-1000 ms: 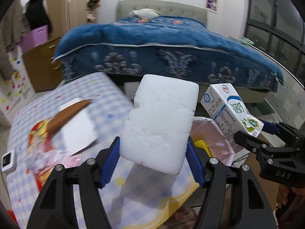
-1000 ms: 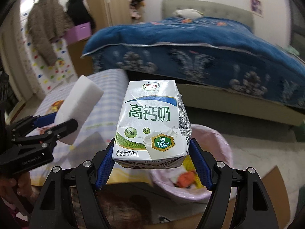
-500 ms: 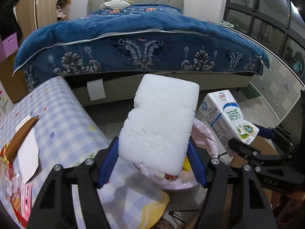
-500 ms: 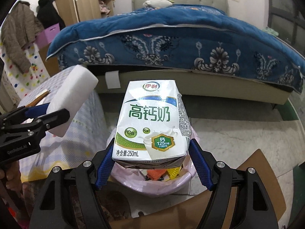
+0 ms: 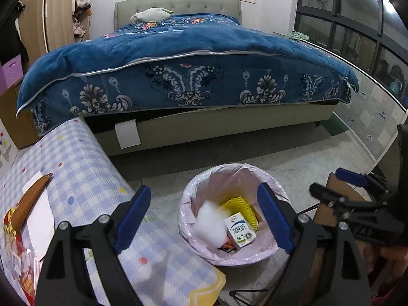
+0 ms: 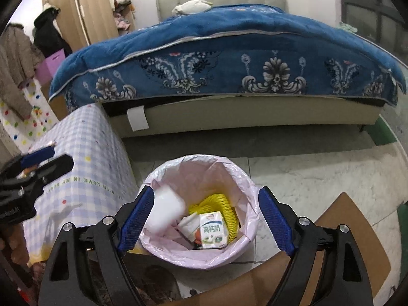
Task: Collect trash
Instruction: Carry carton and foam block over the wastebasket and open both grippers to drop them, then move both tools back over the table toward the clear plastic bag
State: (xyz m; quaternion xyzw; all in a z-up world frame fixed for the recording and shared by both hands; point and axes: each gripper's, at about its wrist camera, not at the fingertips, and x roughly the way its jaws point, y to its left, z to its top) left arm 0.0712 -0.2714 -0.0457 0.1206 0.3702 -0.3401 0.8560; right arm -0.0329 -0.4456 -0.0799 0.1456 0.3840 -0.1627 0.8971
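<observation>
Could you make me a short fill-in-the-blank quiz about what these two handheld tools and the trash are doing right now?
1. The milk carton lies inside the ____, which has a pink liner.
2. Both the left tool and the right tool are ____ and hold nothing.
3. The blurred white foam block sits to the ____ of the carton in both views.
4. The netting behind the carton is ____ in color.

Missing words: bin; open; left; yellow
</observation>
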